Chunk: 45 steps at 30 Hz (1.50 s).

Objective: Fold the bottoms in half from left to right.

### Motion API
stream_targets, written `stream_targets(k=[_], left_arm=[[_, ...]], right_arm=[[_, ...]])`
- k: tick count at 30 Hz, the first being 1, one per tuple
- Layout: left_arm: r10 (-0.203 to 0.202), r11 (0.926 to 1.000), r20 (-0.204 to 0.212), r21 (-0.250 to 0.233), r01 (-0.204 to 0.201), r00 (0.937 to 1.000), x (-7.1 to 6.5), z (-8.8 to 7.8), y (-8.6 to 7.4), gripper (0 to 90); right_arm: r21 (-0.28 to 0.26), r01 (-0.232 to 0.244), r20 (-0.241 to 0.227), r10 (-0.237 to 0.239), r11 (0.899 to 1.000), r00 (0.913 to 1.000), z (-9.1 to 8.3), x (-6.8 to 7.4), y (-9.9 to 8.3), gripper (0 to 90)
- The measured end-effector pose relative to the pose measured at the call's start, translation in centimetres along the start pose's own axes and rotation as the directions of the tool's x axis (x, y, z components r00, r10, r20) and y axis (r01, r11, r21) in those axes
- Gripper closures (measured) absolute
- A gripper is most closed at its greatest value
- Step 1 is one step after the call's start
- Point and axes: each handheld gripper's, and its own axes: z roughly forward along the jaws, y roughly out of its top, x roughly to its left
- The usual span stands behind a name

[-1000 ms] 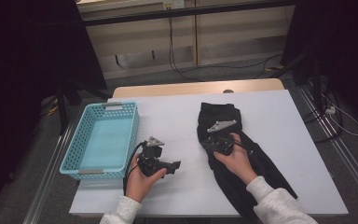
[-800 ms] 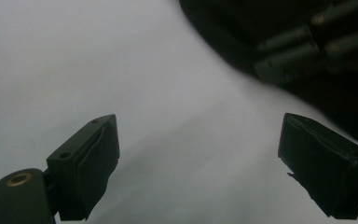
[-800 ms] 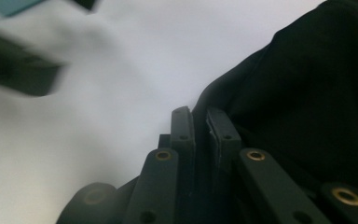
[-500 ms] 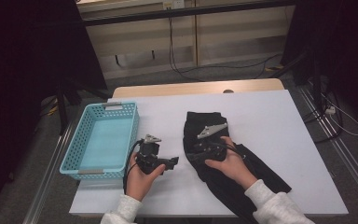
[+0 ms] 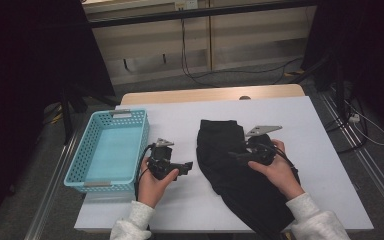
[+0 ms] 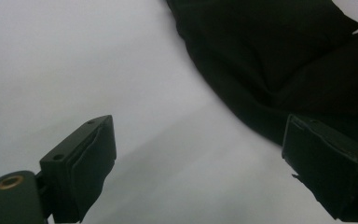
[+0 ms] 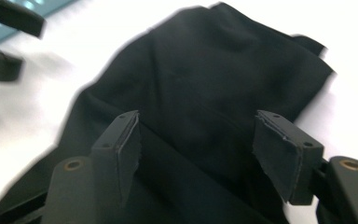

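A black garment (image 5: 223, 142) lies rumpled on the white table (image 5: 180, 120), right of centre and running to the front edge. My right gripper (image 5: 234, 156) hovers just above it and points left. Its jaws have just been opening and now stand wide apart, with cloth below them but nothing pinched. In the right gripper view the right gripper (image 7: 196, 126) frames the garment (image 7: 214, 70). My left gripper (image 5: 187, 166) rests low on bare table beside the garment's left edge, open. In the left gripper view the left gripper (image 6: 198, 140) stands empty, with the garment (image 6: 270, 51) ahead.
A teal mesh basket (image 5: 114, 114) sits at the table's left side, close behind my left hand. The basket (image 7: 56, 5) and the left gripper (image 7: 30, 46) also appear far off in the right gripper view. Cables and dark furniture lie beyond the table's far edge.
The right gripper dragged the garment's far end to the left, then let go and drew back right and upward. The left gripper stayed put.
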Motion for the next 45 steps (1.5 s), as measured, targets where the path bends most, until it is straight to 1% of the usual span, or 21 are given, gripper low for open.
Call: stream_targets(k=[3, 7, 11, 13, 14, 17, 18, 22, 25, 29, 31, 33, 35, 36, 38, 40, 41, 42, 43, 44, 45], left_arm=[[-0.002, 1.0, 0.001, 0.001, 0.002, 1.0, -0.1, 0.3, 0.3, 10.0], [0.022, 0.9997, 0.002, 0.008, -0.022, 0.9997, -0.3, 0.9, 0.9, 10.0], [0.043, 0.999, -0.012, 0.009, -0.043, 0.999, -0.4, 1.3, 1.4, 10.0], [0.036, 0.9994, -0.007, 0.001, -0.036, 0.9993, -0.5, 1.7, 1.8, 10.0], [0.046, 0.9989, -0.001, 0.009, -0.046, 0.9989, -0.4, 1.8, 1.9, 10.0], [0.041, 0.9991, -0.006, -0.01, -0.041, 0.9991, -0.6, 2.5, 2.6, 10.0], [0.056, 0.9984, -0.008, -0.007, -0.056, 0.9984, -0.6, 2.6, 2.9, 10.5], [0.064, 0.9977, -0.006, -0.02, -0.064, 0.9979, -0.9, 3.7, 3.5, 16.0], [0.062, 0.9978, -0.027, -0.021, -0.062, 0.9977, -0.7, 4.6, 3.8, 17.1], [0.049, 0.9988, -0.029, -0.007, -0.049, 0.9984, -0.3, 5.7, 4.0, 18.4], [0.042, 0.9991, -0.022, -0.001, -0.042, 0.9989, 0.1, 6.4, 4.2, 21.2], [0.022, 0.9996, 0.013, 0.018, -0.023, 0.9997, 0.4, 7.0, 4.5, 24.3], [0.004, 0.9992, 0.004, 0.039, -0.005, 1.0, 0.7, 7.6, 4.7, 25.1], [0.009, 0.9987, -0.011, 0.05, -0.009, 0.9999, 0.9, 7.8, 4.8, 28.0], [0.004, 0.9995, -0.004, 0.033, -0.004, 1.0, 1.0, 8.1, 4.9, 31.6], [0.034, 0.9986, -0.007, 0.042, -0.034, 0.9994, 0.8, 8.4, 5.1, 37.5], [0.035, 0.9985, 0.001, 0.043, -0.035, 0.9994, 0.7, 8.4, 5.2, 41.9], [0.029, 0.9986, 0.038, 0.042, -0.031, 0.9989, 0.4, 8.6, 5.2, 48.0], [0.029, 0.9986, 0.038, 0.042, -0.031, 0.9989, 0.4, 8.6, 5.2, 52.6], [0.044, 0.9982, 0.023, 0.041, -0.045, 0.9988, -0.3, 8.8, 5.1, 54.5], [0.035, 0.9978, 0.034, 0.056, -0.036, 0.9988, -0.3, 8.7, 5.3, 58.4]], right_arm=[[0.008, -0.021, 0.025, 0.02, 1.0, 0.9995, -0.5, -0.8, -0.8, 30.6], [0.007, -0.039, 0.043, 0.038, 0.999, 0.9983, -1.2, -1.4, -1.5, 29.8], [0.012, -0.032, 0.066, 0.031, 0.999, 0.9974, -1.8, -1.7, -2.0, 29.5], [0.018, -0.023, 0.078, 0.021, 1.0, 0.9967, -2.0, -1.8, -2.3, 29.0], [0.016, -0.017, 0.087, 0.015, 1.0, 0.9961, -2.2, -1.8, -2.5, 28.8], [0.004, -0.043, 0.099, 0.042, 0.999, 0.9942, -2.9, -2.2, -2.9, 27.9], [0.0, -0.052, 0.102, 0.052, 0.999, 0.9934, -3.1, -2.4, -3.1, 27.9], [0.002, -0.056, 0.115, 0.055, 0.998, 0.9918, -3.7, -2.7, -3.7, 27.1], [0.002, -0.063, 0.126, 0.063, 0.998, 0.99, -4.1, -2.8, -4.1, 27.1], [-0.003, -0.071, 0.131, 0.071, 0.997, 0.9888, -4.4, -2.8, -4.3, 27.0], [-0.003, -0.072, 0.131, 0.072, 0.997, 0.9888, -4.5, -2.7, -4.4, 27.0], [-0.003, -0.072, 0.132, 0.072, 0.997, 0.9886, -4.6, -2.6, -4.4, 27.0], [-0.007, -0.069, 0.142, 0.069, 0.998, 0.9875, -4.7, -2.5, -4.4, 27.0], [-0.006, -0.064, 0.143, 0.064, 0.998, 0.9876, -4.8, -2.5, -4.4, 27.0], [-0.008, -0.056, 0.145, 0.056, 0.998, 0.9879, -4.8, -2.5, -4.5, 27.1], [-0.002, -0.058, 0.136, 0.057, 0.998, 0.989, -4.9, -2.6, -4.7, 27.0], [-0.001, -0.06, 0.137, 0.06, 0.998, 0.9887, -4.9, -2.7, -4.9, 27.1], [0.001, -0.059, 0.141, 0.059, 0.998, 0.9883, -4.9, -2.7, -4.9, 27.1], [0.005, -0.063, 0.143, 0.062, 0.998, 0.9878, -4.9, -2.8, -5.0, 27.1], [0.007, -0.063, 0.148, 0.062, 0.998, 0.9871, -4.9, -2.8, -5.1, 27.2], [0.013, -0.056, 0.158, 0.053, 0.998, 0.986, -5.0, -2.8, -5.1, 27.2]])
